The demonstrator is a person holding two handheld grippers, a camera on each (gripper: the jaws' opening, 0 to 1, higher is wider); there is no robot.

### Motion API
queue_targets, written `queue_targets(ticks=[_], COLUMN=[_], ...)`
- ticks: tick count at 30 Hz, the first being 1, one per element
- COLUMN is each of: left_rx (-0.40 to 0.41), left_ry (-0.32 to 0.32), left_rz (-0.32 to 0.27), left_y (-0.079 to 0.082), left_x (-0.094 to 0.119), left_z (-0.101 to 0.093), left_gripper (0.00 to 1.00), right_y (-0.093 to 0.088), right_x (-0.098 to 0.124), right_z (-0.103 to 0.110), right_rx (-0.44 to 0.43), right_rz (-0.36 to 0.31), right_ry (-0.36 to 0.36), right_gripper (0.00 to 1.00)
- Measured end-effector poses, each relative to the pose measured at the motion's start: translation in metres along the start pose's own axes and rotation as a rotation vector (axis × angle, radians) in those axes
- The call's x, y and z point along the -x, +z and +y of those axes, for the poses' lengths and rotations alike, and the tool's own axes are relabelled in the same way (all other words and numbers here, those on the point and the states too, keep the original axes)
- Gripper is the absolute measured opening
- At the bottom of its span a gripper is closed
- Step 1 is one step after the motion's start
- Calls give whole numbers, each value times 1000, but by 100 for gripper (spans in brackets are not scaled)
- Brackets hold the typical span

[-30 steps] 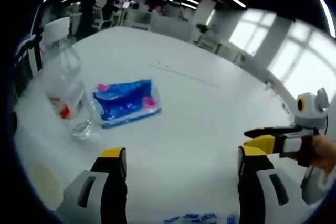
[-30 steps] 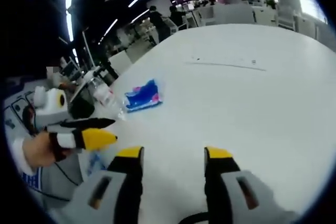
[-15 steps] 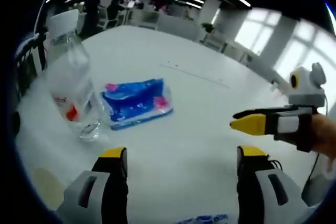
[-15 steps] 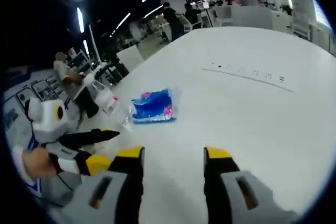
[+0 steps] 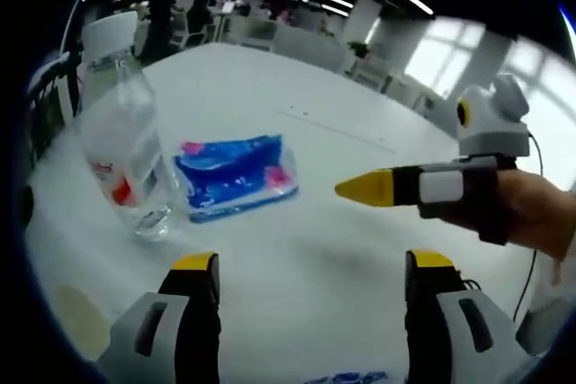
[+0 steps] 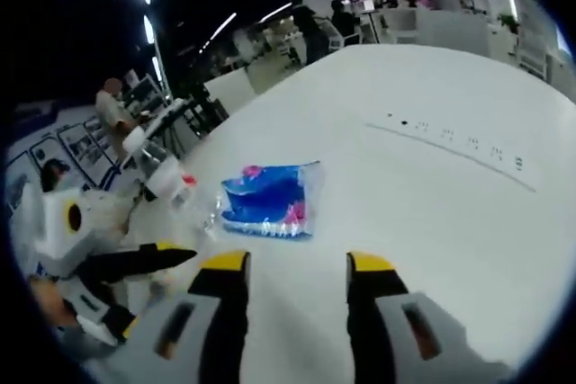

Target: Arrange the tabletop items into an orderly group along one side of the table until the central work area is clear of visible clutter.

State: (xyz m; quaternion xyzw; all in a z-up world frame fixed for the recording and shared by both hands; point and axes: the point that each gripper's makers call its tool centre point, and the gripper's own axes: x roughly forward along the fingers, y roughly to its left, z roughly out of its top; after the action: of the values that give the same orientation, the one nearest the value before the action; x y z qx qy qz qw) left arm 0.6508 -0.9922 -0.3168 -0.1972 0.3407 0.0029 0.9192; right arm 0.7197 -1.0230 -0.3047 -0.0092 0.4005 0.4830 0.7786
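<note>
A blue plastic packet [image 5: 236, 175] with pink marks lies flat on the white table [image 5: 360, 150]. Just left of it stands a clear water bottle [image 5: 117, 137] with a white cap and a red label. My left gripper [image 5: 312, 267] is open, short of the packet, with nothing between its jaws. The right gripper [image 5: 364, 188] reaches in from the right, its yellow tip a little right of the packet. In the right gripper view my right gripper [image 6: 297, 263] is open, with the packet [image 6: 270, 200] just beyond its jaws and the bottle [image 6: 175, 184] left of that. The left gripper [image 6: 157, 274] sits at the lower left.
The table [image 6: 432, 177] stretches bare to the far side, with a faint row of marks [image 6: 450, 137] across it. Something blue [image 5: 346, 377] peeks in at the bottom edge between my left jaws. Chairs, desks and people [image 6: 112, 101] stand beyond the table's edge.
The right gripper has moved left across the left gripper view, closer to the packet. In the right gripper view the packet and bottle have grown larger and nearer. Both grippers stay open.
</note>
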Motion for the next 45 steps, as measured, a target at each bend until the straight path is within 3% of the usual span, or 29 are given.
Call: queue_targets(ticks=[8, 15, 26, 32, 37, 43, 45], left_rx=[24, 35, 62, 73, 84, 80, 86], left_ry=[20, 28, 44, 49, 62, 83, 94], left_rz=[1, 9, 6, 4, 1, 12, 8], left_y=[-2, -3, -2, 2, 2, -2, -1], left_x=[-3, -4, -2, -4, -1, -2, -4], left_z=[8, 14, 20, 25, 26, 32, 34], left_gripper=[80, 79, 79, 78, 78, 77, 76], right_y=[30, 38, 17, 19, 18, 15, 16], right_x=[-42, -66, -90, -94, -93, -95, -93], right_z=[-14, -12, -28, -29, -34, -46, -47], right_rx=[47, 87, 81, 42, 51, -8, -98], right_rz=[-5, -2, 52, 26, 21, -4, -15], right_ry=[10, 20, -4, 12, 1, -13, -1], right_gripper=[38, 36, 31, 27, 7, 0, 0])
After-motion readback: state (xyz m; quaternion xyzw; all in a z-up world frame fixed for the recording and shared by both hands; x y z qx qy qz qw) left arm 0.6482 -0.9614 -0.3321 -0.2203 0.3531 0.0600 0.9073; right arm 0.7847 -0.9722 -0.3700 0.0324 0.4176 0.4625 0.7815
